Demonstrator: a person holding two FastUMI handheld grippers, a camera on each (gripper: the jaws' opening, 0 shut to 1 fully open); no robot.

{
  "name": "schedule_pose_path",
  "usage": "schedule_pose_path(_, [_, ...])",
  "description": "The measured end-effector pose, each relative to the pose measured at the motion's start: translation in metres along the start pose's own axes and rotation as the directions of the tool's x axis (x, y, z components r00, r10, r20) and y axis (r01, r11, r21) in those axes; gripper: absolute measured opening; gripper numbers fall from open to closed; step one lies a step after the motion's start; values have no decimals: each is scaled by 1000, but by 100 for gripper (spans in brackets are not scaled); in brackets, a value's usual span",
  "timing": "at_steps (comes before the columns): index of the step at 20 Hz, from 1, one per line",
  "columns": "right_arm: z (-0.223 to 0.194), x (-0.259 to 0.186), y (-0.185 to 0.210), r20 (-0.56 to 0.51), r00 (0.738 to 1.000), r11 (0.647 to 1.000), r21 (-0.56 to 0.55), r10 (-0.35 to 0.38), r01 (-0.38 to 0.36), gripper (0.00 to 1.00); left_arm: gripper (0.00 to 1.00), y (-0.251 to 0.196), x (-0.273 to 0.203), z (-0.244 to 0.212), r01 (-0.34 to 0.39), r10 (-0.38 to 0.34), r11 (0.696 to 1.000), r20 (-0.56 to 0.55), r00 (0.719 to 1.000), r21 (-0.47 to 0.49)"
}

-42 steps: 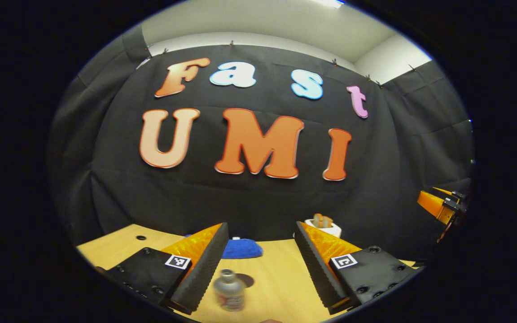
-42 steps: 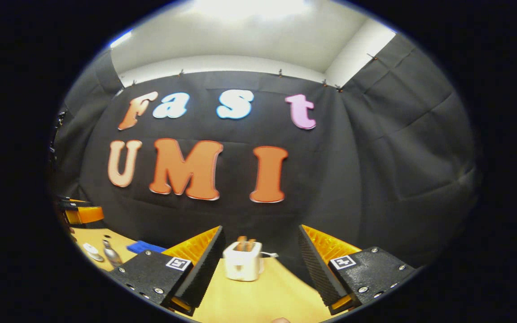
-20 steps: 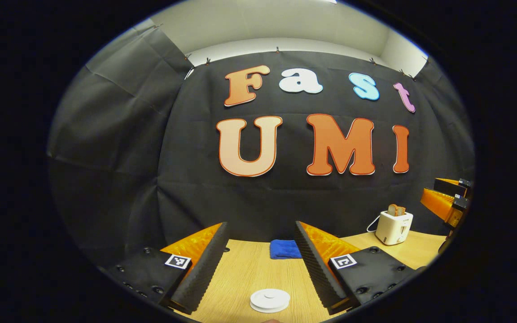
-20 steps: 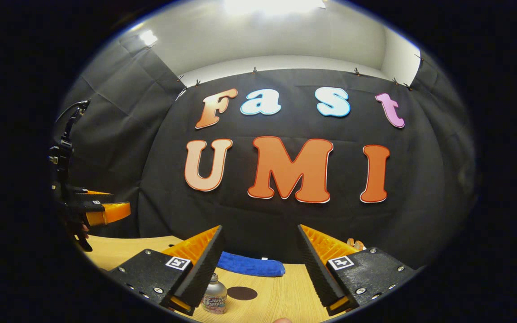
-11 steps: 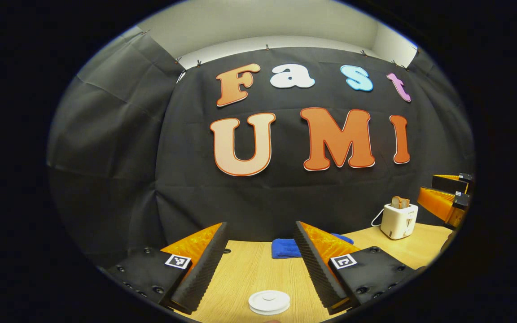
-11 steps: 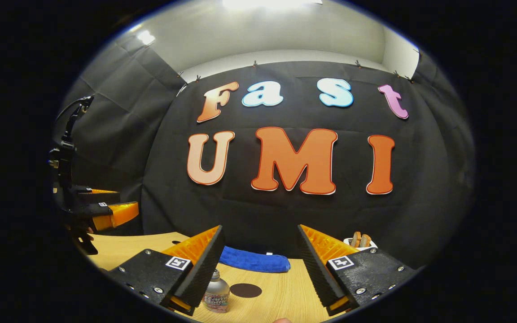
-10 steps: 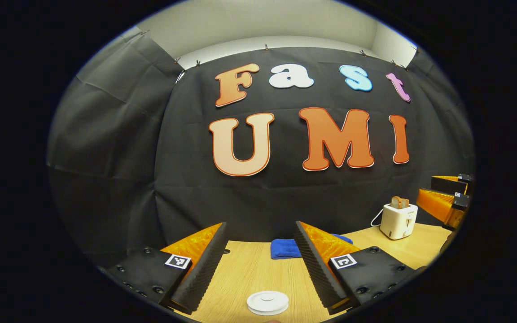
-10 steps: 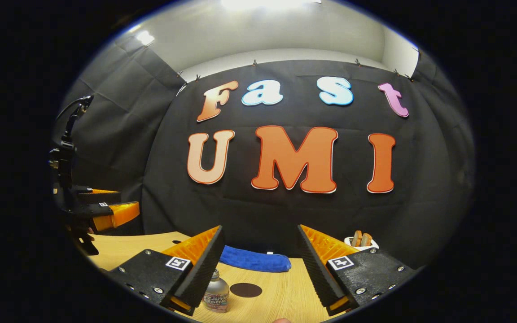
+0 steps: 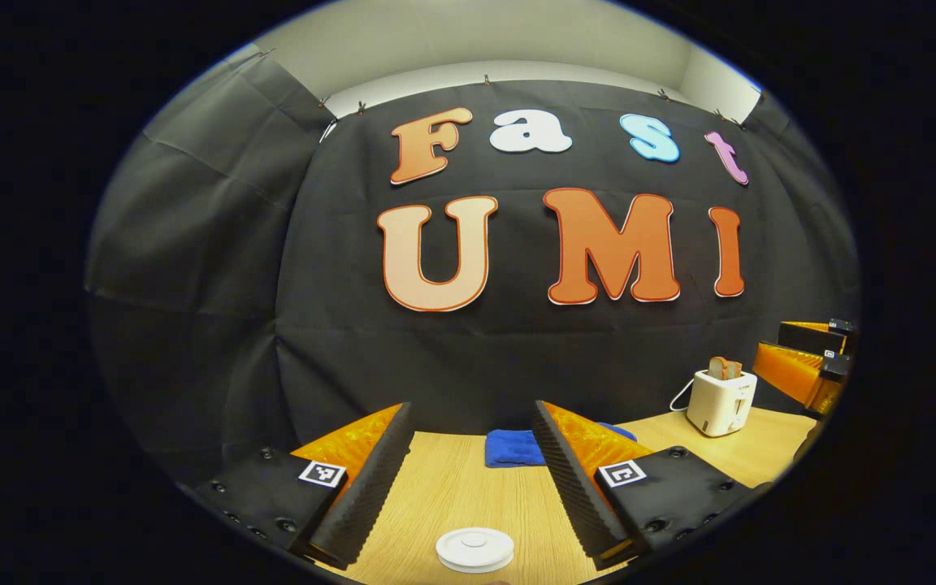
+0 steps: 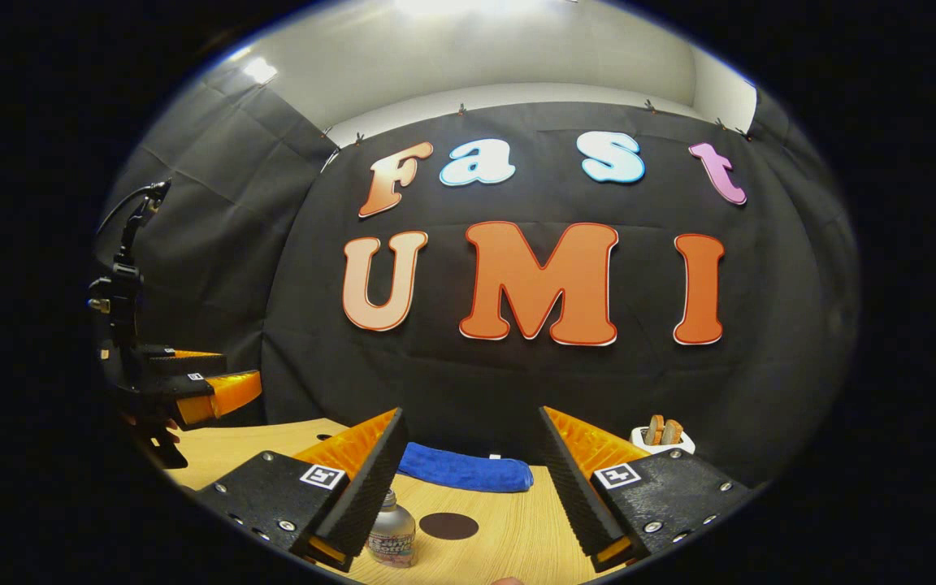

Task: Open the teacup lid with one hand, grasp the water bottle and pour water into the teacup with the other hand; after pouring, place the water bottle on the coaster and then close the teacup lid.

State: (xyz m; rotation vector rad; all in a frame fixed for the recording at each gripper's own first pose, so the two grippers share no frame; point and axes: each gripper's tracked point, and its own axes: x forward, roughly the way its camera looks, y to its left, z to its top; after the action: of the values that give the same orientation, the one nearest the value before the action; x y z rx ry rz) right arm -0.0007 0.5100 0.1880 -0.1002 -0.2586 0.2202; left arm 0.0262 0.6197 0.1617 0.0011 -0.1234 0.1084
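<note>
Your left gripper (image 9: 472,479) hangs above the table (image 9: 452,487) with its jaws spread wide and nothing between them. The white teacup lid (image 9: 474,550) sits low ahead of it, in the gap between the two fingers and a little toward the left one, apart from both. Farther on past the right finger lies a blue cloth (image 9: 509,448), and well off to the right stands a white toaster (image 9: 721,402) with a slice in it. Beyond the toaster, at the far right, you can see your other gripper's orange fingers.

Your right gripper (image 10: 468,487) is also wide open and empty, held above the same tabletop. The water bottle (image 10: 392,536) stands upright just beside the inner face of its left finger, partly hidden behind it; whether they touch you cannot tell. The dark round coaster (image 10: 448,526) lies bare between the fingers, just to the right of the bottle. The blue cloth stretches across farther ahead, and the toaster peeks over the right finger
</note>
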Motion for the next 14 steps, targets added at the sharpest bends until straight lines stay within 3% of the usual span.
schedule_pose_path(5, [-34, 0, 8, -79, 997, 1000, -10, 22, -23, 95, 98, 6, 2, -40, 1, 1, 1000, -95, 995, 21])
schedule_pose_path(6, [-38, 0, 10, -88, 996, 1000, -9, 28, -28, 96, 94, 7, 2, -47, 4, -1, 1000, -112, 994, 26])
schedule_pose_path(8, [-44, -3, 16, -99, 994, 999, 2, 46, -46, 96, 98, 10, 1, -60, 2, 3, 999, -139, 990, 38])
schedule_pose_path(14, [-51, -7, 23, -110, 991, 997, 23, 71, -69, 96, 98, 10, 1, -71, 2, 3, 999, -155, 988, 34])
